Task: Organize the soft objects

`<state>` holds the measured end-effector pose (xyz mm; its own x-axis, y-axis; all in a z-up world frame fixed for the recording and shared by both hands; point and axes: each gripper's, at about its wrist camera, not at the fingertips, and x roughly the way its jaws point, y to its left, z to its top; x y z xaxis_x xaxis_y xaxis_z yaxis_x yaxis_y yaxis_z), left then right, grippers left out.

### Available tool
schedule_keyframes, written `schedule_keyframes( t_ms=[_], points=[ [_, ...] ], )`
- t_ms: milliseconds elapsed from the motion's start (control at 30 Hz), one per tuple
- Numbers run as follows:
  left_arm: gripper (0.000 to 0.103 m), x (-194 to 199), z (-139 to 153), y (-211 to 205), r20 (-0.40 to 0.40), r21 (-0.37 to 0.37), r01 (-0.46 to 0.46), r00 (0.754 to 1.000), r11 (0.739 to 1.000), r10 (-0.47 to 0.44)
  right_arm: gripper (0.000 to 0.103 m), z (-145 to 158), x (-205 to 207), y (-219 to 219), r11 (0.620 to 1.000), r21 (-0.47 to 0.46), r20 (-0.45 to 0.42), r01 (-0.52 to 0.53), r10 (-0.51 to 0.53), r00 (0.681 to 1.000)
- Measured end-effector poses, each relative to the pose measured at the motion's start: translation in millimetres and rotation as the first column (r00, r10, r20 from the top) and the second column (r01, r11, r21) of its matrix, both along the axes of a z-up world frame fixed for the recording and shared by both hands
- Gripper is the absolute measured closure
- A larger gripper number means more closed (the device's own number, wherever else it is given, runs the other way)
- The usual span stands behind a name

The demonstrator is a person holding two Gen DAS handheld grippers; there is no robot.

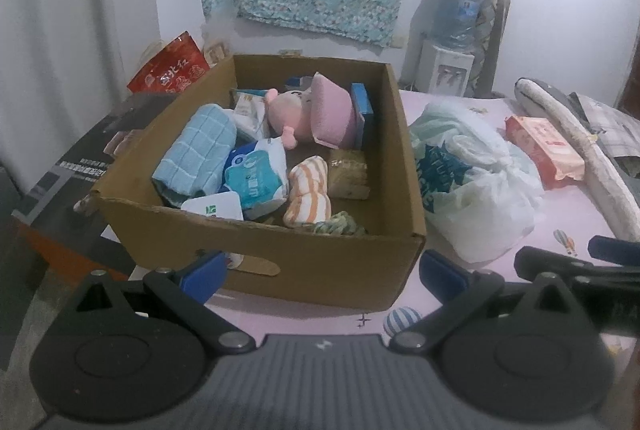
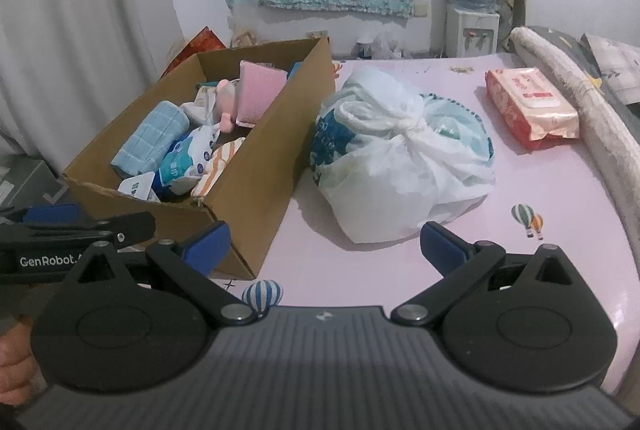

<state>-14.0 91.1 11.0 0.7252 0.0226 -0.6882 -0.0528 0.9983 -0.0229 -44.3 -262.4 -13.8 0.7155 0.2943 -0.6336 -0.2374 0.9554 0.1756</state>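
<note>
A cardboard box stands on the pink sheet. It holds a blue towel, a pink plush toy, a pink cushion, an orange striped cloth and tissue packs. Right of the box lies a tied white plastic bag. Beyond it is a red wipes pack. My left gripper is open before the box's near wall. My right gripper is open, just short of the bag.
A rolled grey mat runs along the bed's right side. A red snack bag leans behind the box. A water dispenser stands by the far wall. A dark printed board lies left of the box.
</note>
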Motion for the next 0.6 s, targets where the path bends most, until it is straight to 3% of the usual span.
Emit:
schedule_keyframes(
  t_ms=[167, 600],
  points=[
    [0.000, 0, 0, 2, 0.006, 0.033, -0.019, 1.000, 0.999, 0.019, 0.001, -2, 2, 10, 1.000, -0.007, -0.009, -0.026, 0.026, 1.000],
    [0.000, 5, -9, 10, -0.037, 0.033, -0.045, 0.998, 0.998, 0.047, 0.001, -9, 11, 20, 0.999, -0.047, -0.020, -0.024, 0.024, 1.000]
  ],
)
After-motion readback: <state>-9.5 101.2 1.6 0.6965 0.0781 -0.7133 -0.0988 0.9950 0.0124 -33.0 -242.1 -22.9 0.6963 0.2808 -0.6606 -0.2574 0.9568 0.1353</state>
